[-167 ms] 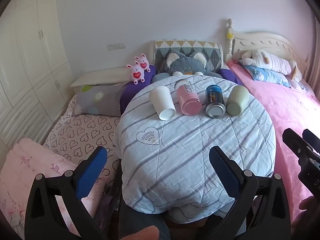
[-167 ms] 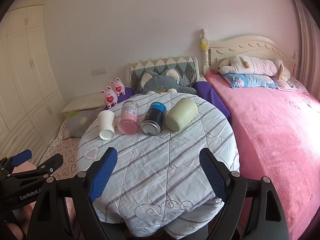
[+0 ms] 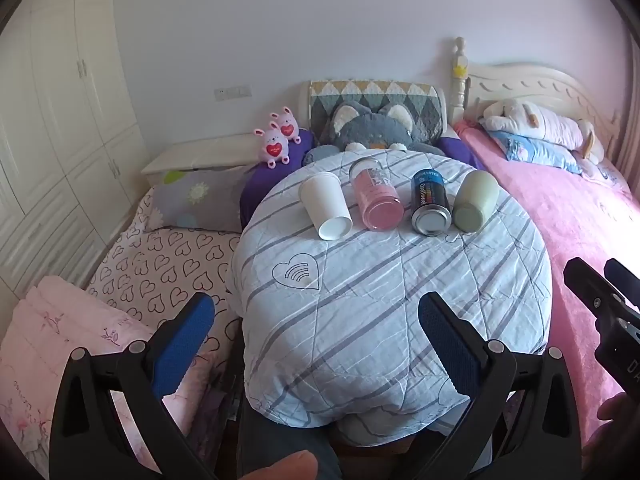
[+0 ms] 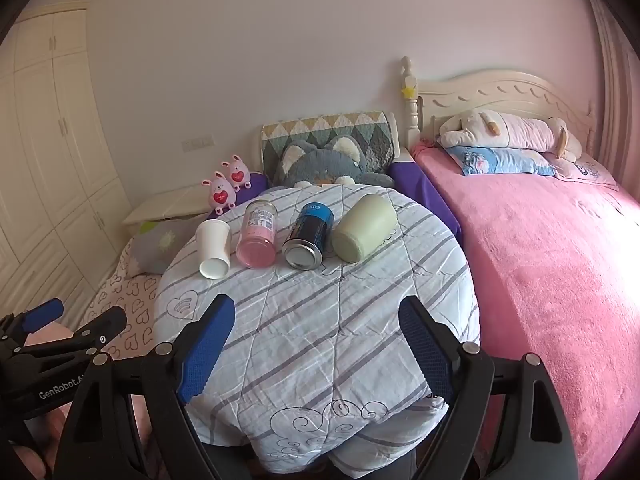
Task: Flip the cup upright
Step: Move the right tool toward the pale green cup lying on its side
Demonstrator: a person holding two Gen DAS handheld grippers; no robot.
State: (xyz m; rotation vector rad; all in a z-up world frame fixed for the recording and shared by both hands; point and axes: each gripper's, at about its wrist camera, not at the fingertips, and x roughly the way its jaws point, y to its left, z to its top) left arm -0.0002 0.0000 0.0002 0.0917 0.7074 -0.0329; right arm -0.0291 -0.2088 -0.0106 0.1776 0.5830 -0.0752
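Four containers lie on their sides in a row at the far side of a round table (image 3: 400, 300) with a striped cloth: a white paper cup (image 3: 325, 205) (image 4: 214, 249), a pink jar (image 3: 376, 194) (image 4: 258, 234), a blue can (image 3: 430, 208) (image 4: 308, 236) and a pale green cup (image 3: 474, 201) (image 4: 364, 227). My left gripper (image 3: 316, 344) is open and empty above the table's near edge. My right gripper (image 4: 318, 344) is open and empty, also at the near edge. Each gripper shows at the side of the other's view.
A pink bed (image 4: 540, 260) with a plush toy (image 4: 508, 132) stands at the right. A heart-print bed (image 3: 168, 260) with pillows lies at the left. A grey plush cat (image 3: 372, 128) and pink bunnies (image 3: 278, 142) sit behind the table. White wardrobes (image 3: 52, 120) line the left wall.
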